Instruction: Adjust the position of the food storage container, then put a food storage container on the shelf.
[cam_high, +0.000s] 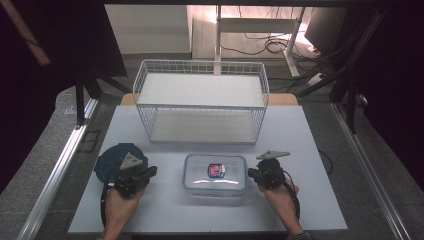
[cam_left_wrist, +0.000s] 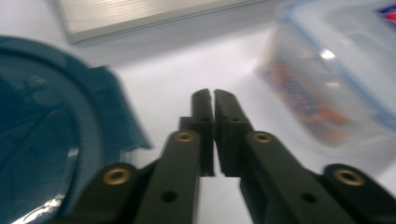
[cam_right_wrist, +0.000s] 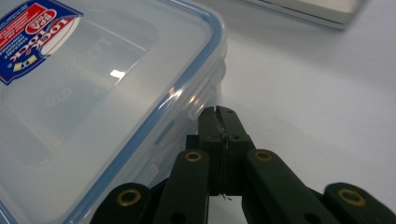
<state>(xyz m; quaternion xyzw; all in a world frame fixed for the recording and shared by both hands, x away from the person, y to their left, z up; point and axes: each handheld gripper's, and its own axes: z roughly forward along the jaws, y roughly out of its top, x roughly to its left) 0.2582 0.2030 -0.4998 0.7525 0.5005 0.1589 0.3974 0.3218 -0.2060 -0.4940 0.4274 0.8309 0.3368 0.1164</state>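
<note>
Your left gripper (cam_high: 149, 172) sits at the near left of the white table (cam_high: 310, 200), its jaws pressed together with nothing between them; in the left gripper view (cam_left_wrist: 214, 93) the tips meet with only a hairline slit over bare table. Under and just left of that gripper lies a dark blue round lid (cam_high: 107, 160), flat on the table, and its rim fills the left side of the left gripper view (cam_left_wrist: 51, 130). Your right gripper (cam_high: 251, 175) is at the near right, also closed on nothing, its tips pointing left at the clear plastic container (cam_high: 215, 175). That container stands in the near middle of the table between your two grippers, its blue-sealed lid on and a red and blue label (cam_high: 216, 170) on top. In the right gripper view the closed tips (cam_right_wrist: 217, 109) sit right at the container's side latch (cam_right_wrist: 201, 105), touching it or just short of it; you cannot tell which. The left gripper stays apart from the container, which is blurred at the right of its view (cam_left_wrist: 336, 74). On the far side of the table stands a white wire shelf basket (cam_high: 200, 100) with two tiers.
</note>
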